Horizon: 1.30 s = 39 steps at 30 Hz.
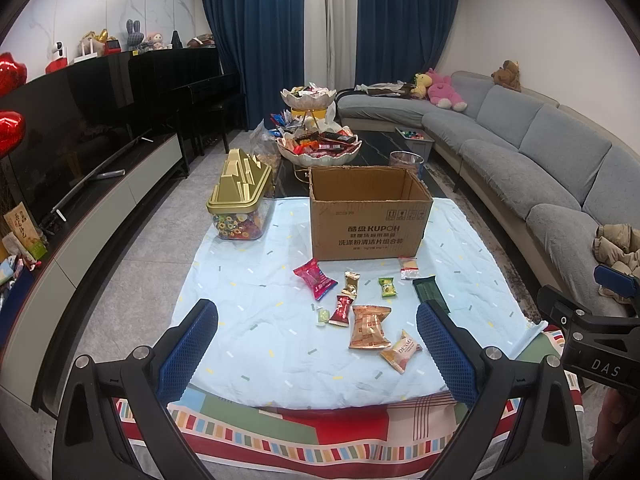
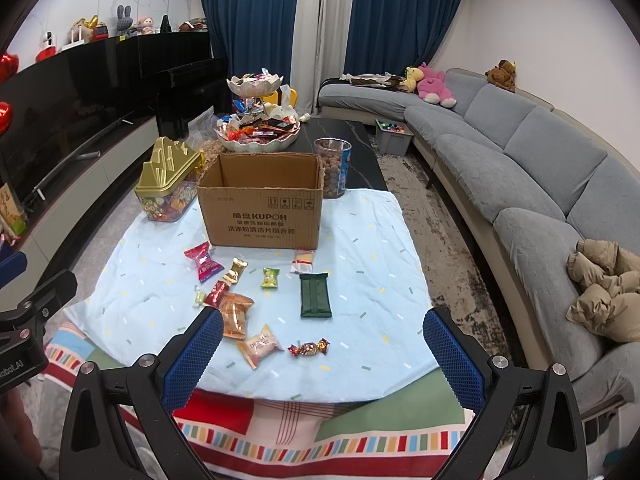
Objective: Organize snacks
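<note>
Meanwhile, both the left gripper [image 1: 316,344] and the right gripper [image 2: 322,350] hovered wide open and empty near the pale blue cloth [image 2: 360,240]. Scattered snacks [image 2: 236,314] lay just in front of the open cardboard box [image 2: 262,216], none inside that could be seen.

Ten wrapped snacks [image 2: 316,294] lie scattered at center frame on one pale blue cloth [image 2: 360,240]; behind them stand one open cardboard box [image 2: 262,216], one gold-lidded candy jar [image 2: 166,188] and two heaped snack bowls [image 2: 258,136].
</note>
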Motion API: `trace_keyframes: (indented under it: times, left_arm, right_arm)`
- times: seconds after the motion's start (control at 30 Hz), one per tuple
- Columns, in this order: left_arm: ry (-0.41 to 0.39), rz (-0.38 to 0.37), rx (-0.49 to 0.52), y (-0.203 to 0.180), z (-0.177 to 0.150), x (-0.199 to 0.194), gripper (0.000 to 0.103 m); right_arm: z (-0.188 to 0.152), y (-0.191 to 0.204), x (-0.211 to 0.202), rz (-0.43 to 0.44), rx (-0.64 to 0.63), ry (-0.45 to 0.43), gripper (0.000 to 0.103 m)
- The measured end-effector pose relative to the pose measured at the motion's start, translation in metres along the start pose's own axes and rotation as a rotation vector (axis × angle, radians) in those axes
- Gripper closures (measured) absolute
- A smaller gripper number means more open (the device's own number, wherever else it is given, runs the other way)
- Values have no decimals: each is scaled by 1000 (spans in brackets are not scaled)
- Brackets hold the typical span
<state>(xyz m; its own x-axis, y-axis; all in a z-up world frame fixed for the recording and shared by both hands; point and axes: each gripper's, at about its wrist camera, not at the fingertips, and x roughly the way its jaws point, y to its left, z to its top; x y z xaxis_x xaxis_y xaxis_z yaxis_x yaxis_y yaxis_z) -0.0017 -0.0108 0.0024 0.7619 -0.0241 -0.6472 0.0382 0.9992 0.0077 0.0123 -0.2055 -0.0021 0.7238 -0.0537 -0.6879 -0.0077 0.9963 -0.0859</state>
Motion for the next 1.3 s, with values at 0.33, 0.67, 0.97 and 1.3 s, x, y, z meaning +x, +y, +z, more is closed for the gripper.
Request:
trace_keyframes:
  times: [0.33, 0.67, 0.97, 1.3]
  left_arm:
    - [0, -1, 0, 1, 0, 0, 2]
    - [-10, 9, 25, -3, -1, 7, 2]
    - [-10, -4, 78, -12, 4, 22, 2]
    - [78, -47, 94, -21, 8, 69, 2]
  right_arm:
    - [0, 1, 0, 0, -2, 0, 2]
    - [-2, -5, 4, -1, -2, 9, 2]
    - [-8, -15, 24, -1, -1, 44, 2]
    - [-1, -12, 56, -16, -9, 95, 2]
